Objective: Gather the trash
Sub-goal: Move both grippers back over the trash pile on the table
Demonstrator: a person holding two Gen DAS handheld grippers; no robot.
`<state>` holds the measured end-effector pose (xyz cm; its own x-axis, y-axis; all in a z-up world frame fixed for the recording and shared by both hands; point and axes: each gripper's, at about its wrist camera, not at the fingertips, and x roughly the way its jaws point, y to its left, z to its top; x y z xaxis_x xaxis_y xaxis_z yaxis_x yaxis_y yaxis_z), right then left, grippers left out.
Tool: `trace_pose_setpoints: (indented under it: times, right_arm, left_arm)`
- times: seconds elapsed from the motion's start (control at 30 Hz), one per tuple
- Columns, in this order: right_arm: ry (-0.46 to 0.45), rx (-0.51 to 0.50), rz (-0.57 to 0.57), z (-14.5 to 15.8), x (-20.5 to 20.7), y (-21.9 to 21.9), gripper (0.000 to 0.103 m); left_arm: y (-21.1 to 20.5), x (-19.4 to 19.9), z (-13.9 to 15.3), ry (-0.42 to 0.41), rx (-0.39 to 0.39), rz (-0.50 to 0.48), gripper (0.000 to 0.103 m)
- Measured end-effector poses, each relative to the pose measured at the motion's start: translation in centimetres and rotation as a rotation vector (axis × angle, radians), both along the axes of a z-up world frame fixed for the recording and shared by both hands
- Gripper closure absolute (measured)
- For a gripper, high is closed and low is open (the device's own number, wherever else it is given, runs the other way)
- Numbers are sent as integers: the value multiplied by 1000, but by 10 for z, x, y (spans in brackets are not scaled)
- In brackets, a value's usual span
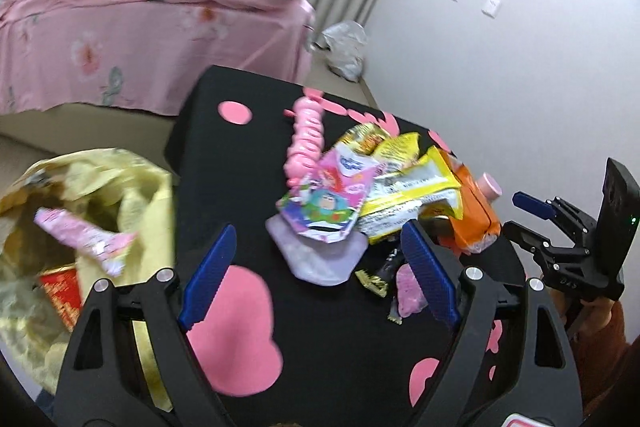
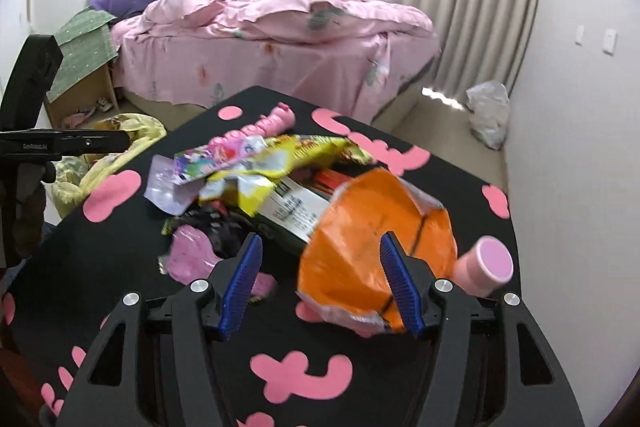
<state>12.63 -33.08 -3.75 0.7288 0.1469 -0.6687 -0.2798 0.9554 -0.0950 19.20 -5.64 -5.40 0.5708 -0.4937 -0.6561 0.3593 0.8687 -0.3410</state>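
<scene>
- Left wrist view: left gripper (image 1: 316,277) is spread wide with nothing in it, hanging over the black table (image 1: 320,347) with pink shapes.
- Trash pile (image 1: 372,187) sits mid-table: cartoon wrappers, a yellow packet, an orange bag (image 2: 376,247).
- Yellow trash bag (image 1: 80,211) gapes open off the table's left edge, with a pink wrapper (image 1: 86,239) in its mouth.
- Right gripper (image 2: 322,283) is also released, jaws either side of the orange bag's near end, holding nothing.
</scene>
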Motion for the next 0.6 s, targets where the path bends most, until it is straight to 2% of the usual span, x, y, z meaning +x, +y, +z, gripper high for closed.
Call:
trace_pose_setpoints:
  times: [0.2, 0.3, 0.4, 0.5, 0.6]
  right_arm:
    - [-3, 17, -51, -11, -3, -13, 45]
    - [-5, 18, -79, -15, -4, -16, 45]
    - [-1, 26, -88, -18, -4, -18, 45]
    - [11, 36, -88, -21, -3, -22, 45]
    - [8, 47, -95, -22, -2, -26, 45]
  left_arm:
    - [-34, 21, -6, -22, 112, -125, 23]
    - [-48, 44, -12, 6, 153, -204, 23]
    - [-59, 66, -22, 40, 213, -214, 24]
    - [-62, 80, -37, 103, 240, -200, 37]
    - [-62, 74, -44, 141, 219, -194, 49]
